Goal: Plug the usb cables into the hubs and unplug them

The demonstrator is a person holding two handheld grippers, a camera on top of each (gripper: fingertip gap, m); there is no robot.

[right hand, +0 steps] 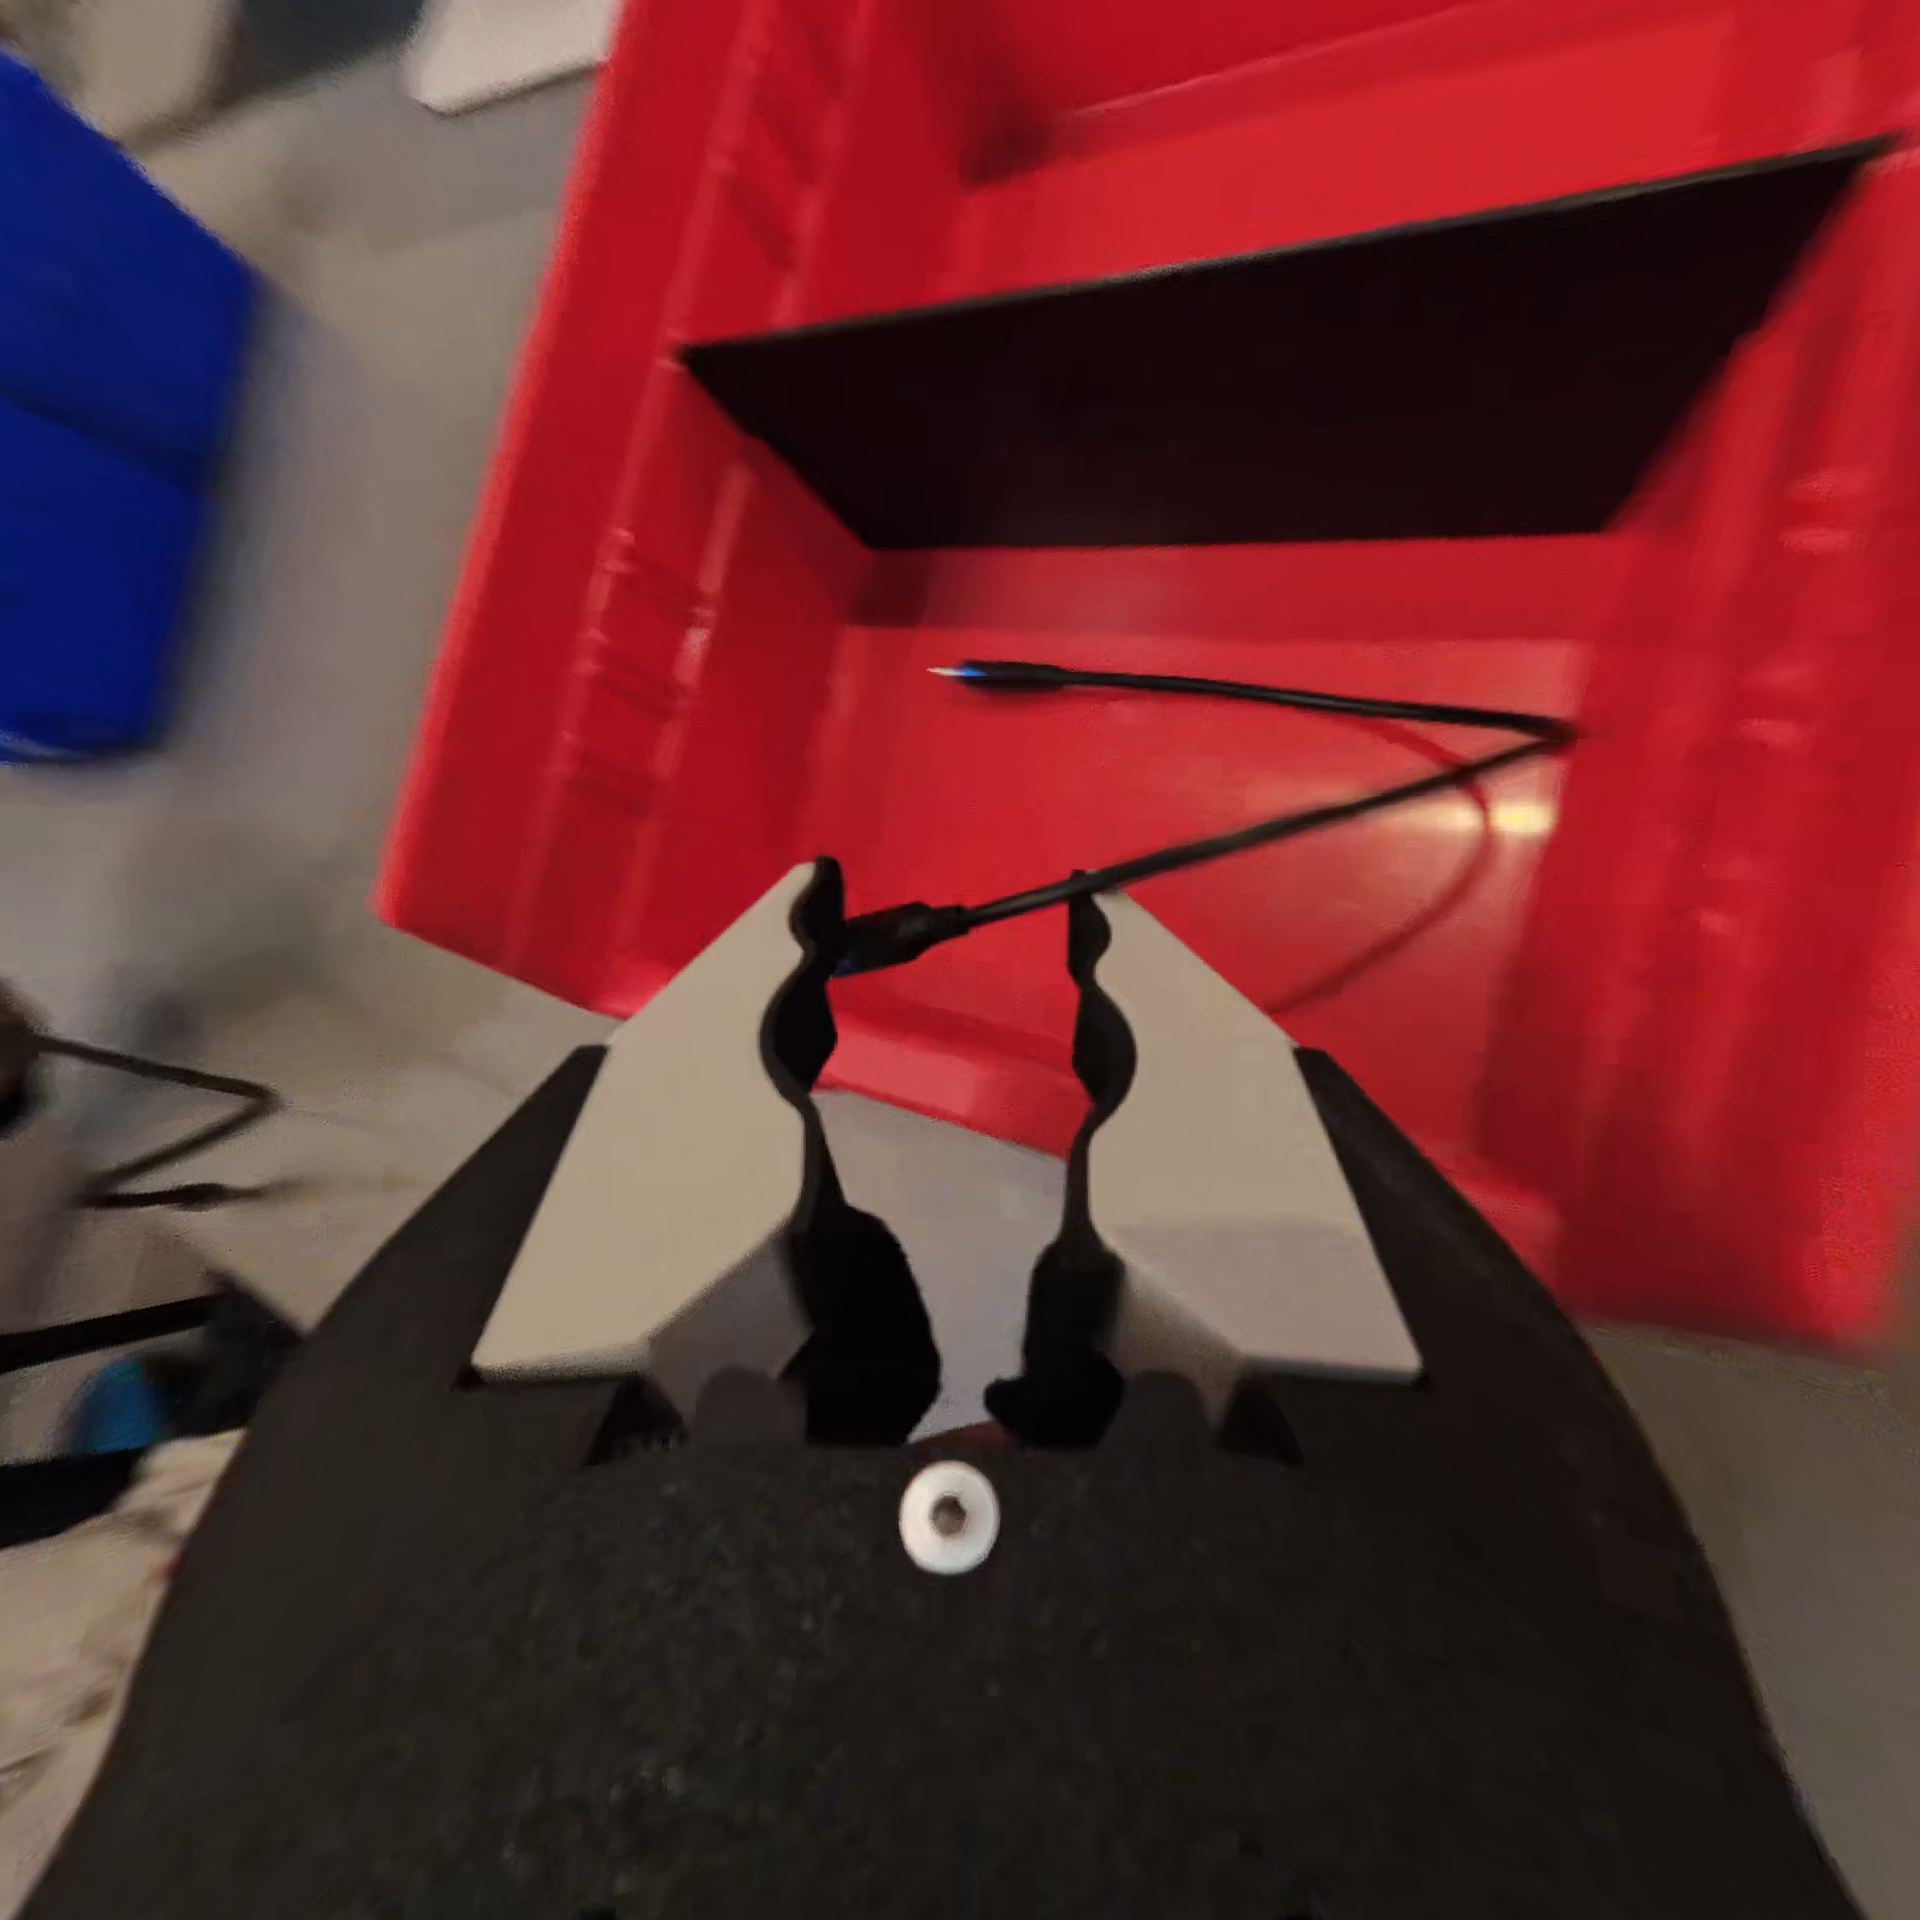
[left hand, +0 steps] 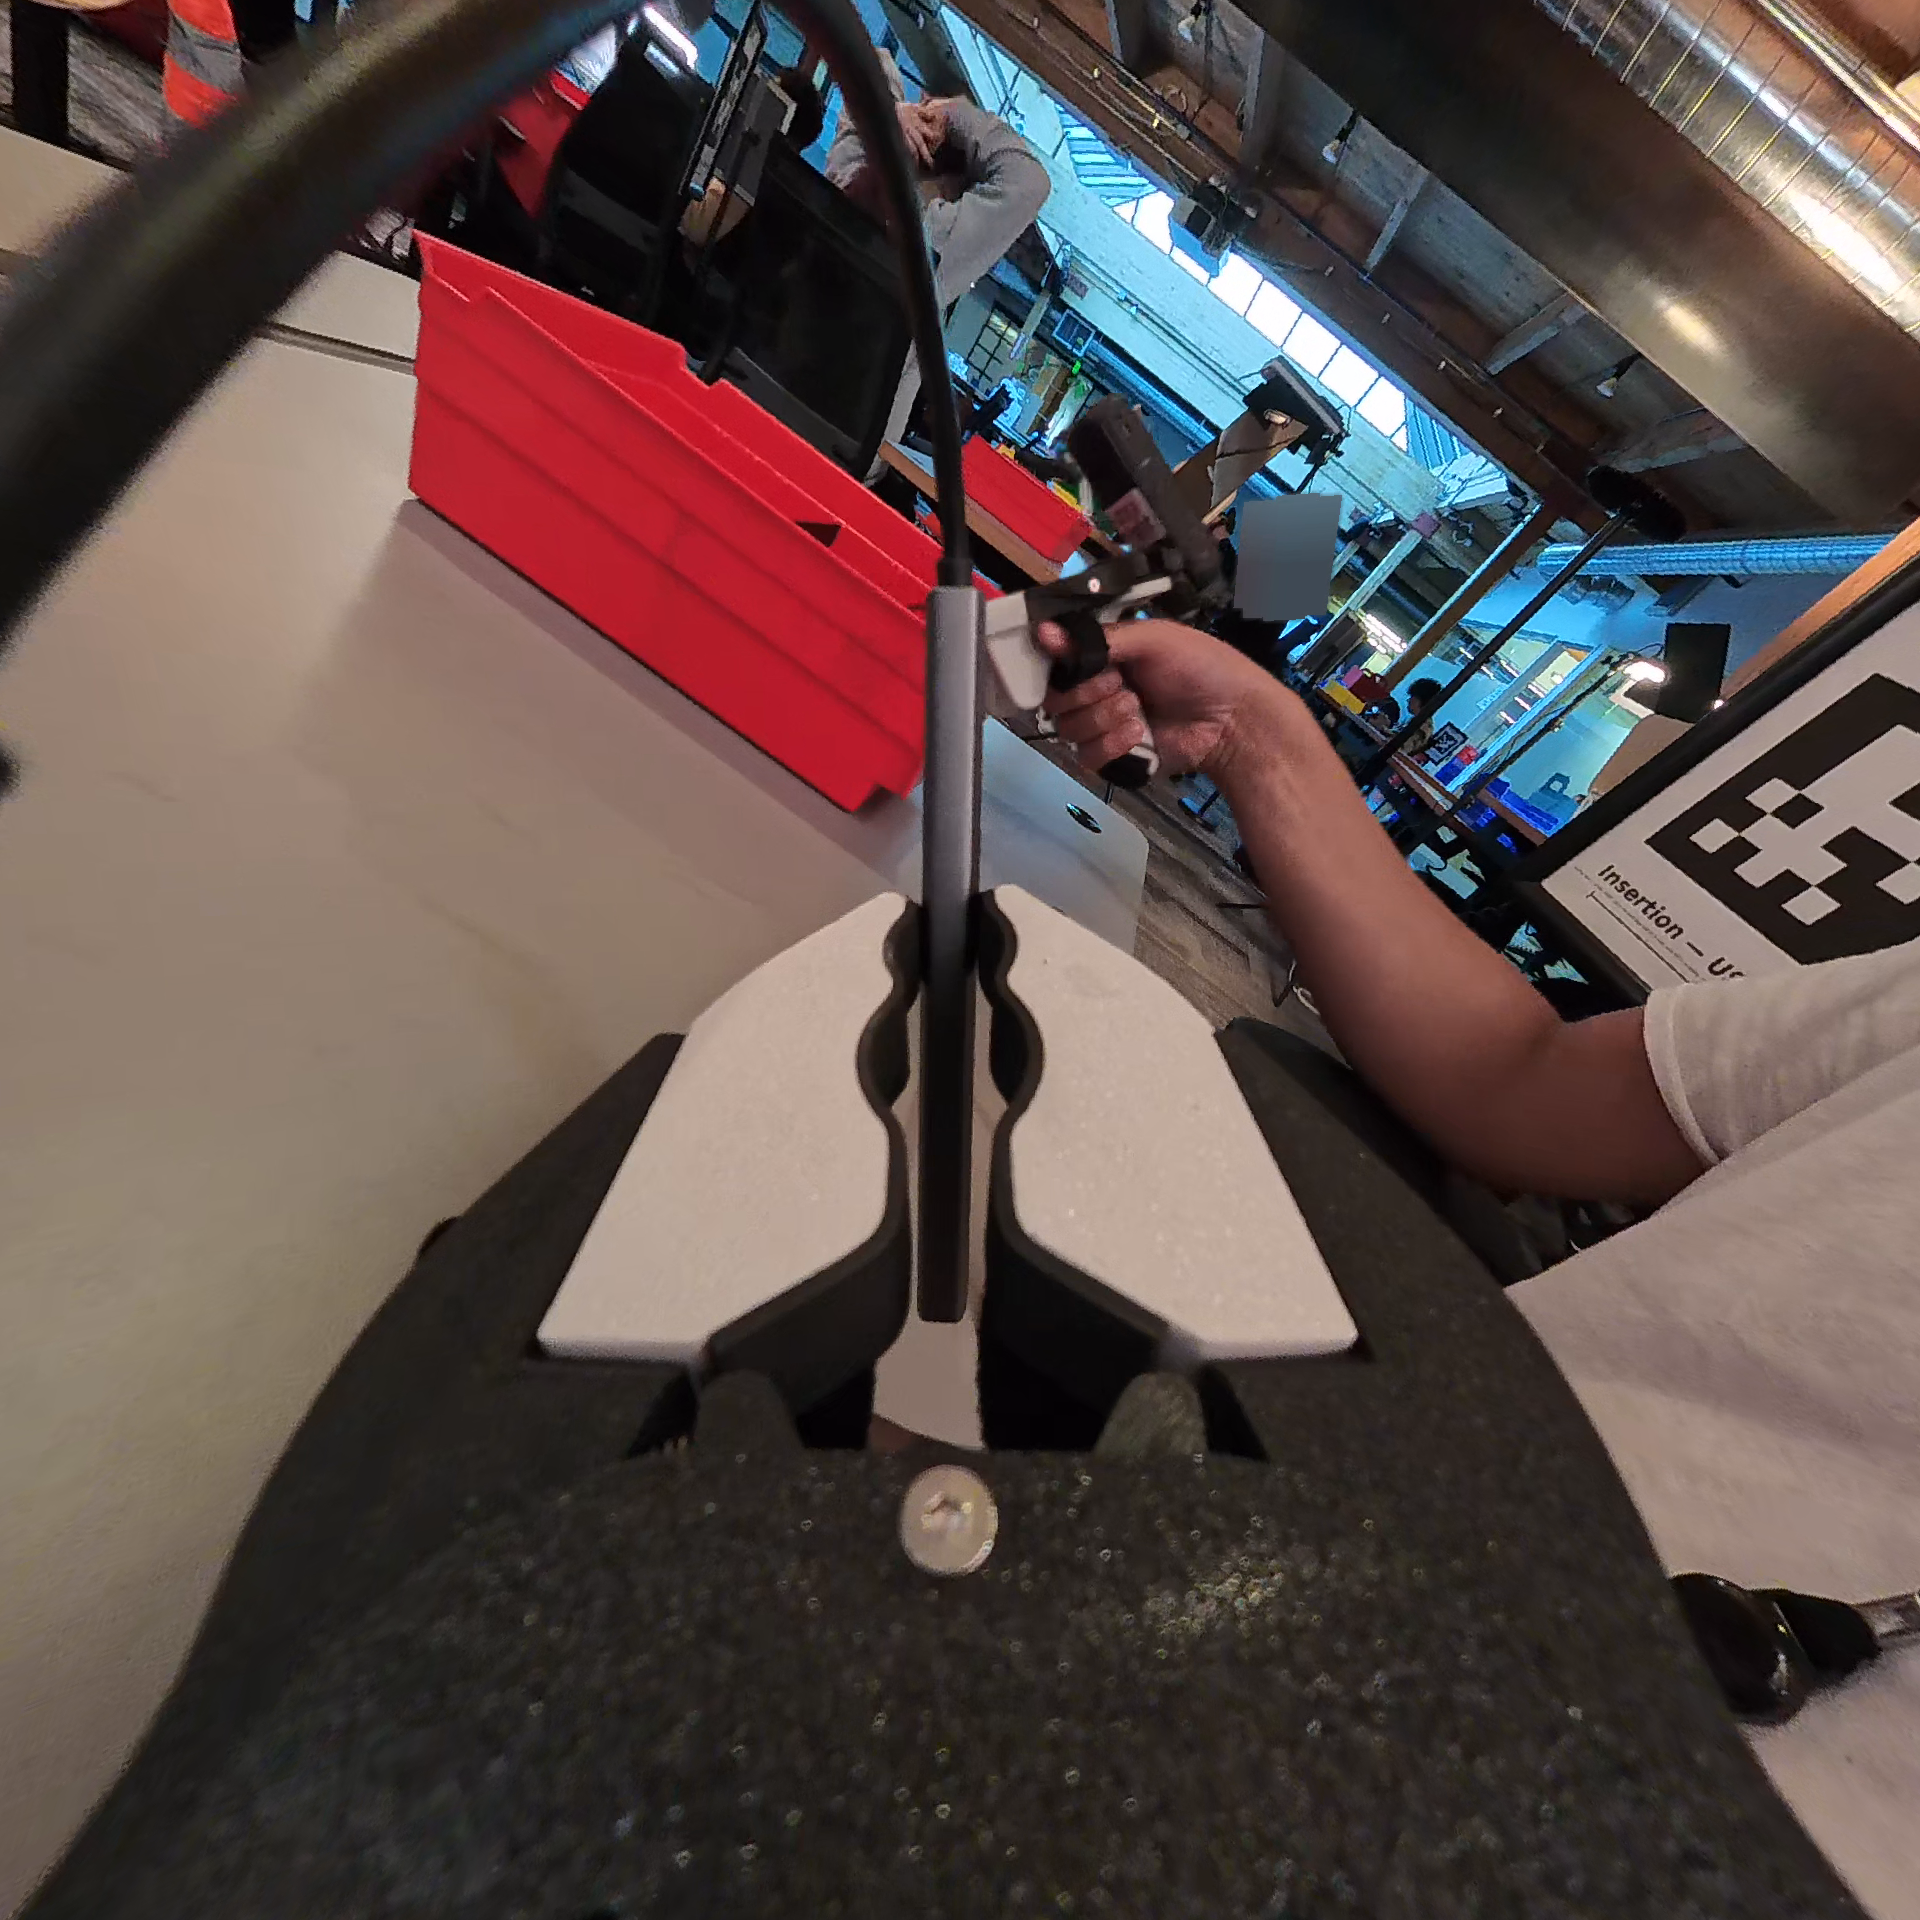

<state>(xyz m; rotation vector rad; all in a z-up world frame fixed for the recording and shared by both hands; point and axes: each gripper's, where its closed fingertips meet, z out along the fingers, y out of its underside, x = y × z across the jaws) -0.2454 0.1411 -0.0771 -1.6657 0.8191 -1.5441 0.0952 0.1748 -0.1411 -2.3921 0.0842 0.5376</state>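
Observation:
My left gripper [left hand: 951, 914] is shut on a slim grey USB hub [left hand: 954, 727], held edge-on and pointing away from me. The hub's black lead [left hand: 914, 260] arches up from its far end. My right gripper [left hand: 1023, 644], held by a hand [left hand: 1143, 707], shows just right of the hub's far end. In the right wrist view my right gripper [right hand: 951, 894] is open above a red bin [right hand: 675, 520]. A thin black USB cable [right hand: 1299, 821] lies in the bin. One plug [right hand: 894, 935] sits by my left fingertip, between the open jaws. The other plug [right hand: 997, 675] lies farther in.
The red bin [left hand: 644, 499] stands on a white table [left hand: 260, 831]. A black divider [right hand: 1247, 416] crosses the bin. A board with a black-and-white marker [left hand: 1818, 810] stands at the right. A blue bin [right hand: 94, 416] is at the left. A person's arm [left hand: 1403, 935] reaches in. The gap from one gripper's tips to the other's is roughly 35 cm.

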